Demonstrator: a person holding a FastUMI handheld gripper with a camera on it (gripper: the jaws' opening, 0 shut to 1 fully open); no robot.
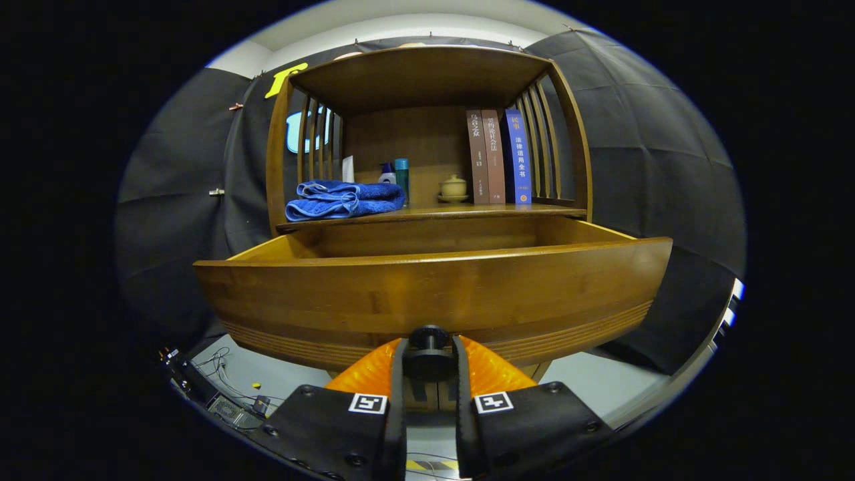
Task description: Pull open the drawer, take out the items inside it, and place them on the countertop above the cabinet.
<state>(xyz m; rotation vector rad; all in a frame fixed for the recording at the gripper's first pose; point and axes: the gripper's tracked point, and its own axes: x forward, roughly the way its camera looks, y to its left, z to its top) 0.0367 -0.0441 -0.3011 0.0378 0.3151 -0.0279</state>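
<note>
Wooden cabinet (427,73), drawer (434,294) open, claw (429,354) clamped on its knob (429,337), three books (497,157), one blue towel (344,199).

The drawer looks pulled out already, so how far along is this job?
Done: the drawer stands pulled out from under the countertop. In hand: the claw is shut on the drawer's knob. Left: taking things out; the drawer's inside is hidden behind its front. A blue towel, bottles, a small pot and books sit on the countertop.
</note>
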